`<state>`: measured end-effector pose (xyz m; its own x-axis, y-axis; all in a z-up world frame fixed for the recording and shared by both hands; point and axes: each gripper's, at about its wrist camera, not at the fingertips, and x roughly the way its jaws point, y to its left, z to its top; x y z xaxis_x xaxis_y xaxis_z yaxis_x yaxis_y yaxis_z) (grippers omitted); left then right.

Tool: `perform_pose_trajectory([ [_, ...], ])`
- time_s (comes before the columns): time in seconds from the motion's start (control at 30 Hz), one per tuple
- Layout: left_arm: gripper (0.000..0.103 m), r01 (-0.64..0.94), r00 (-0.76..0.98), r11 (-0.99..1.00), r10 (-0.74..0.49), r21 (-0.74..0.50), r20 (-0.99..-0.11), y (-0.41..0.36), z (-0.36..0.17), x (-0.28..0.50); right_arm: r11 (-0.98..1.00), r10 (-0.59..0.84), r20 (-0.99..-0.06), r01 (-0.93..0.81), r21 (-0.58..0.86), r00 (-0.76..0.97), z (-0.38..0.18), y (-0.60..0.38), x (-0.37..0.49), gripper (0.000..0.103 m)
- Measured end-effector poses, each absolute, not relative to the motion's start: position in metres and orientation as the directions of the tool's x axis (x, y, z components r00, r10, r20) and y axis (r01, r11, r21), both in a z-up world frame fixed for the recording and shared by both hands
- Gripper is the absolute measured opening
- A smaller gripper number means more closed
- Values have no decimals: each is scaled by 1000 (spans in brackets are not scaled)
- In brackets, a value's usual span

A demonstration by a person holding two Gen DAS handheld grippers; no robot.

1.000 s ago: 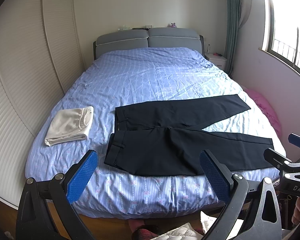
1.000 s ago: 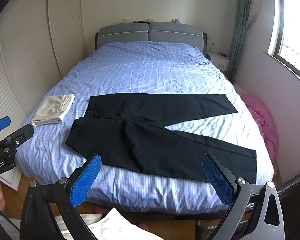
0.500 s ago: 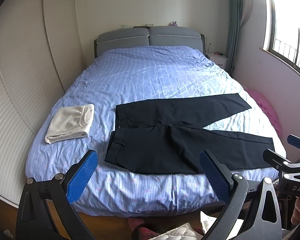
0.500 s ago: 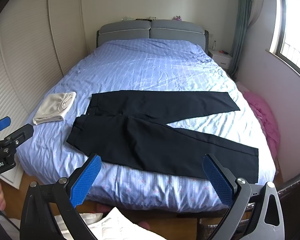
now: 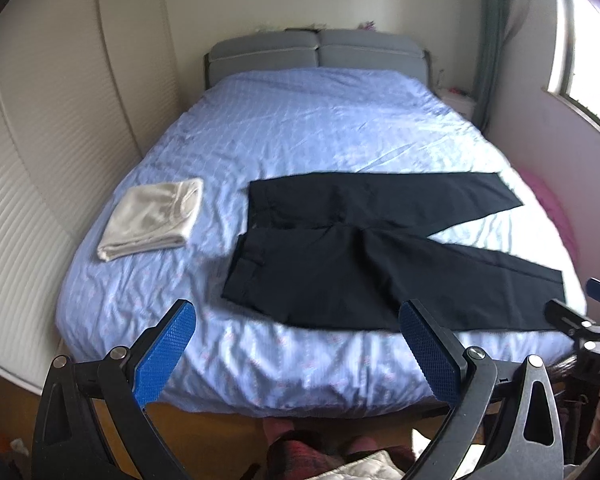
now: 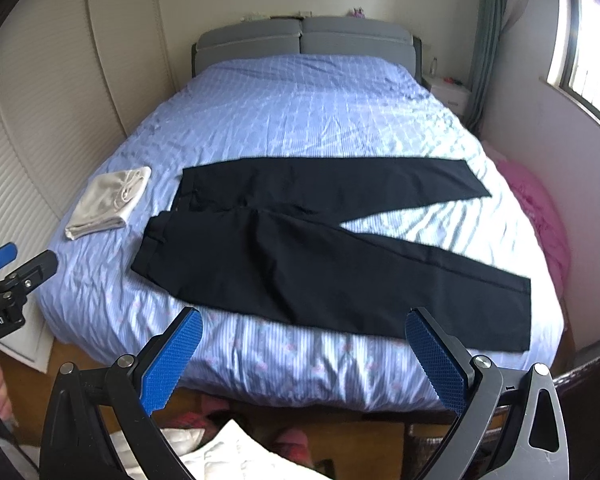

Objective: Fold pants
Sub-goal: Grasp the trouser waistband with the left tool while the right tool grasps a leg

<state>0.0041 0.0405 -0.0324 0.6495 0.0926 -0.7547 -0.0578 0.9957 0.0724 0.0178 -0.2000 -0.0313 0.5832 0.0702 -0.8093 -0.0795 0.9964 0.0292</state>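
Motion blur over both views; weave of the black pants [image 5: 340, 264] unreadable. Small objects along the headboard [image 6: 300, 36] top too small to identify. Items on the nightstand [image 6: 448, 90] likewise indistinct. Pink bedding [image 6: 540, 216] beyond the right edge of the bed [image 6: 300, 120] partly hidden. Right gripper [image 5: 580, 320] cut off at the frame edge in the left wrist view. Floor items below the foot edge blurred, unidentifiable.

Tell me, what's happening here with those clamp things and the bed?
A person holds a gripper in each hand at the foot of the bed. Dark pants lie spread flat on it, legs splayed, unfolded. Both the left gripper and right gripper are open, touching nothing. A folded beige garment sits beside the pants.
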Motion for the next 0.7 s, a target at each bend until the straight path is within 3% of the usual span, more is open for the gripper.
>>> perform_pose_trajectory([
  [0.37, 103, -103, 525, 988, 149, 111, -838, 100, -98, 43, 986, 162, -900, -40, 160, 405, -119, -172, 65, 100],
  [0.7, 103, -12, 355, 1000, 30, 28, -934, 135, -193, 113, 975, 125, -970, 156, 159, 210, -205, -150, 110, 89],
])
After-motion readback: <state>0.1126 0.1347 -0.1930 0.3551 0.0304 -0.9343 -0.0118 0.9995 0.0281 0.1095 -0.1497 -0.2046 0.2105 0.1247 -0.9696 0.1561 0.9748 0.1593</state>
